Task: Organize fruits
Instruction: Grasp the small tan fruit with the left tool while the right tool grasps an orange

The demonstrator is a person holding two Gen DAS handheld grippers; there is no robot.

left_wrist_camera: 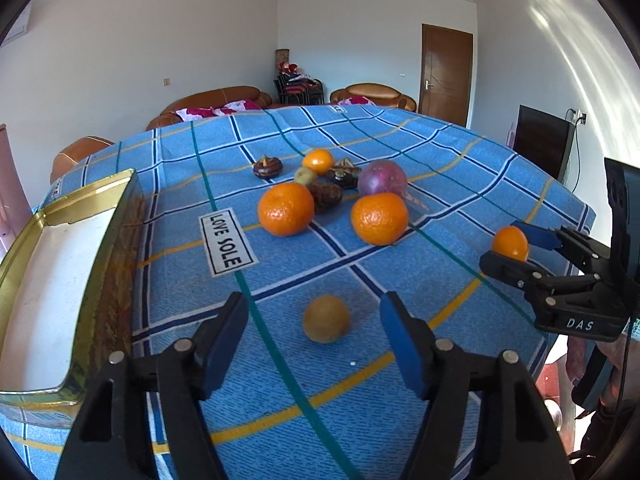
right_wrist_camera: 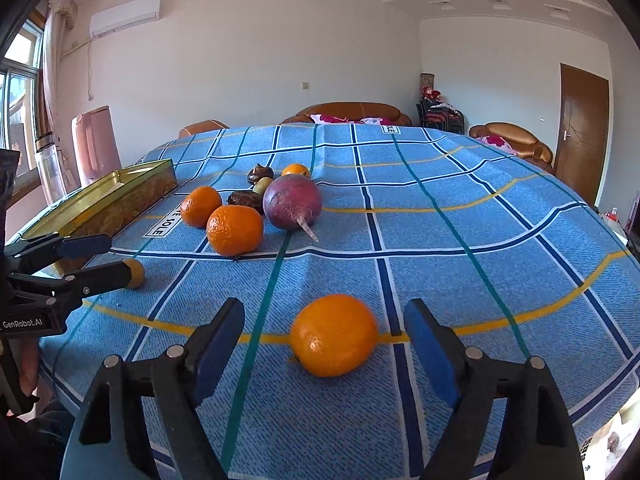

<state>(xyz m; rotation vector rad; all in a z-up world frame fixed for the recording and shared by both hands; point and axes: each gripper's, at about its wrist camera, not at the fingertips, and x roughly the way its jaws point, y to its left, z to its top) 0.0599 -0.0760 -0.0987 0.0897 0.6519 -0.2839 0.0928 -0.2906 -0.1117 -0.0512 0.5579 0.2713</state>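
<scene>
you are at the pick-up step, with your left gripper (left_wrist_camera: 314,344) open around the small brownish fruit (left_wrist_camera: 327,319) beside the gold tin (left_wrist_camera: 86,196) and your right gripper (right_wrist_camera: 324,350) open around an orange (right_wrist_camera: 333,335), so next close both gently.

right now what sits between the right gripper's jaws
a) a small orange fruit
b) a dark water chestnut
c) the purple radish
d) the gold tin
a: in the right wrist view the small orange fruit lies on the blue checked cloth between the right gripper's blue-padded jaws, which stand apart from it on both sides; the left wrist view shows the same.
</scene>
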